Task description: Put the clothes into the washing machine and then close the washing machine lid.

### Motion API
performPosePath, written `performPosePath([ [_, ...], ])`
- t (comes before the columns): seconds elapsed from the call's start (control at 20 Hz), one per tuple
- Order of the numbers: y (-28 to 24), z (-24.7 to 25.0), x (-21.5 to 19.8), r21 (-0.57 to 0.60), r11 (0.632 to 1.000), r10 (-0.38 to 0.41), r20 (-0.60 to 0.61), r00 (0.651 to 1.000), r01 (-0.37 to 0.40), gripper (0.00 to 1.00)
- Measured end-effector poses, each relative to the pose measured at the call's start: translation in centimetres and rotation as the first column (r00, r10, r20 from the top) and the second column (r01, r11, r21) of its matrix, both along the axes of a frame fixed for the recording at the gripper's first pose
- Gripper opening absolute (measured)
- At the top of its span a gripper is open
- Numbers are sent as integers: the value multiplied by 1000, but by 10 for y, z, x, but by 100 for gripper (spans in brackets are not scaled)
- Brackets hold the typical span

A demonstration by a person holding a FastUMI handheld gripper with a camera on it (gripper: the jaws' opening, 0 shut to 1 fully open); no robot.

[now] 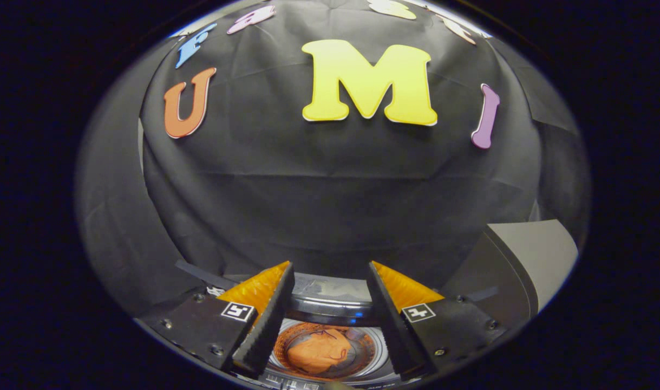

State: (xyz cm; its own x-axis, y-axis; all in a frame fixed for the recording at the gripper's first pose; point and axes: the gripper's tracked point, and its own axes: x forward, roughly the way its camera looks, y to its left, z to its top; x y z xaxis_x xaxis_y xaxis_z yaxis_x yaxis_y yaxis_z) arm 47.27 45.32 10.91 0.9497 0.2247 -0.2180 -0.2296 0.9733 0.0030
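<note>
Creased black cloth [330, 206] drapes the booth's back wall. It hangs in folds down both sides.

My gripper [330, 303] hangs open above the washing machine [330, 303]; orange clothes [321, 352] lie in its drum, its raised lid [530, 260] alongside.
</note>
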Motion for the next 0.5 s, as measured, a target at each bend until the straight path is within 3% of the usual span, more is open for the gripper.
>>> performPosePath([
  [0.4, 1, -34, -25, -23, 999, 27, -80, 996, -29, 85],
  [0.45, 1, -45, -29, -30, 999, 34, -113, 993, -38, 86],
  [0.5, 2, -53, -34, -26, 998, 48, -147, 988, -52, 95],
])
